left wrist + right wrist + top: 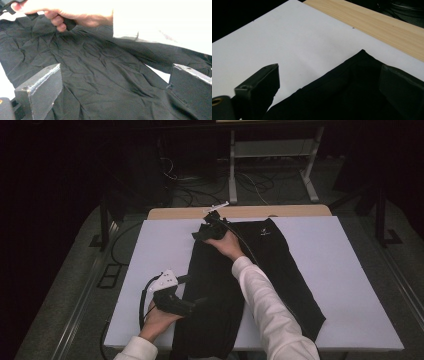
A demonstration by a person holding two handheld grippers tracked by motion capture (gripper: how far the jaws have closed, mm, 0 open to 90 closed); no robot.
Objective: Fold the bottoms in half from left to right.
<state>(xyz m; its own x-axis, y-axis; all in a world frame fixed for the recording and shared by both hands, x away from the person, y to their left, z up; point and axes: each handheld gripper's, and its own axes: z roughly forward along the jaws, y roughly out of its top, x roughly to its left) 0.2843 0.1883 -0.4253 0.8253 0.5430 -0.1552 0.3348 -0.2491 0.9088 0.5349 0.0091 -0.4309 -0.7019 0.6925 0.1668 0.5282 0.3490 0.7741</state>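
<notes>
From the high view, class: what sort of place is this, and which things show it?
Probably a lab or recording room: a white-covered table with black trousers laid out, loose cables on the floor behind, and a metal frame.

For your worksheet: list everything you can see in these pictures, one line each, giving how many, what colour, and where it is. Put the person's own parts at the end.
Trousers: one pair, black, spread along the middle of the sheet.
Sheet: one, white, covering the table.
Table: one, light wood, its far edge bare beyond the sheet.
Cables: several, dark and pale, on the floor behind the table.
Frame: one, pale metal, standing on the floor at the back.
Left tool: one, black with a white top plate, open, at the near left edge of the trousers.
Right tool: one, black, open, at the far corner of the trousers.
Sleeves: two, white.
</notes>
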